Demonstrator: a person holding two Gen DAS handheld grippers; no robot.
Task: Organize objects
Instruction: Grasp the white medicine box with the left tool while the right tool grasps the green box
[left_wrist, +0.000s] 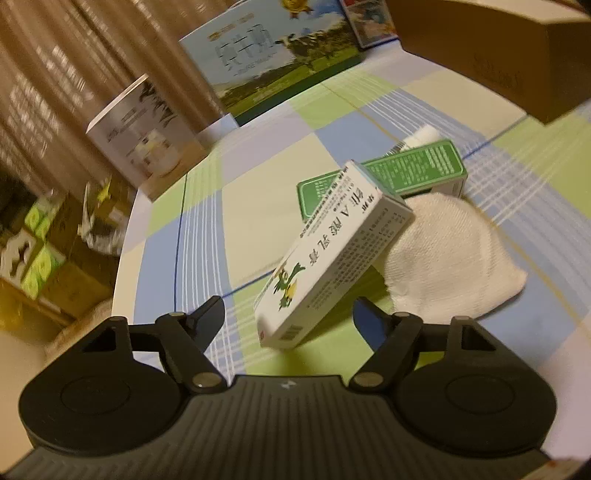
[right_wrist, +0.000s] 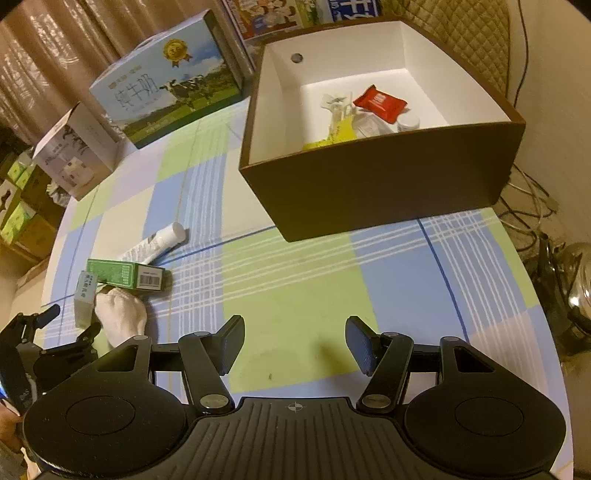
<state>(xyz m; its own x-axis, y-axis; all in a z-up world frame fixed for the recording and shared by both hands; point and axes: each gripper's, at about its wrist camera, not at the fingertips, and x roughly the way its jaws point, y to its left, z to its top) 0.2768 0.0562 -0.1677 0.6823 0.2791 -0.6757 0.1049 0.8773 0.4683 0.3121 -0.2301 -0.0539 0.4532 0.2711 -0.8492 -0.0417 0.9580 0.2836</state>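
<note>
On the bench: near my left tool (left_wrist: 288, 314), a white box (left_wrist: 332, 266) lies propped on a green box (left_wrist: 410, 173) and against a white cloth (left_wrist: 443, 258).
Left tool: fingers apart, the near end of the white box between them, nothing pressed yet as far as I can see; the blur makes contact hard to rule out.
Right tool (right_wrist: 295, 343): fingers apart over bare checked cloth, holding nothing.
Key relation: the white box's long side runs away from my left tool and up to the right, so the fingers straddle its narrow width at the low end.
Nearer hand: the left, clearly; the right tool sits well apart from the pile.
Other loose things: a white tube (right_wrist: 159, 242) lies just behind the green box.
Destination, I judge: the brown bin (right_wrist: 369, 192), already holding small items, standing ahead of my right tool.
Next move, I think: close the left fingers squarely across the box.
</note>
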